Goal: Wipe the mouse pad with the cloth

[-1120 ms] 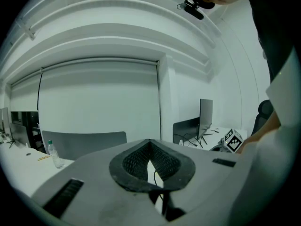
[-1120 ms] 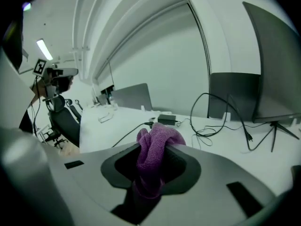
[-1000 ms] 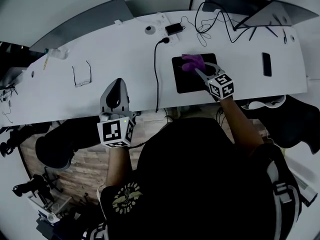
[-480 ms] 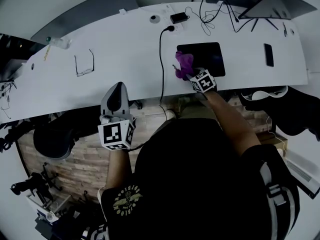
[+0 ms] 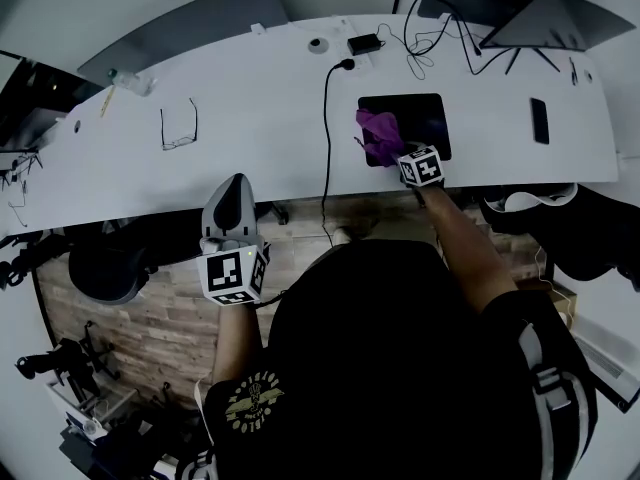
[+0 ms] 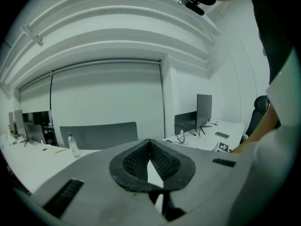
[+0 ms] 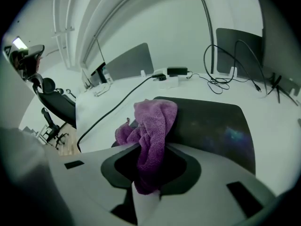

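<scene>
Our right gripper (image 7: 149, 147) was clamped on the purple cloth (image 7: 153, 119). The cloth hung bunched from its jaws onto the near left corner of the black mouse pad (image 7: 216, 126), at the front edge of the white desk (image 5: 250, 108). Our left gripper (image 6: 149, 145) had its jaws together on nothing. We judged two risks. The bunched cloth might wipe only a thin strip. With nothing steadying the pad, a hard stroke might drag it or snag the black cable (image 5: 325, 138) just beside its left edge. Only the right gripper view showed the cloth pinched between the jaws. Only the head view showed the left gripper held off the desk, well apart from the pad.
</scene>
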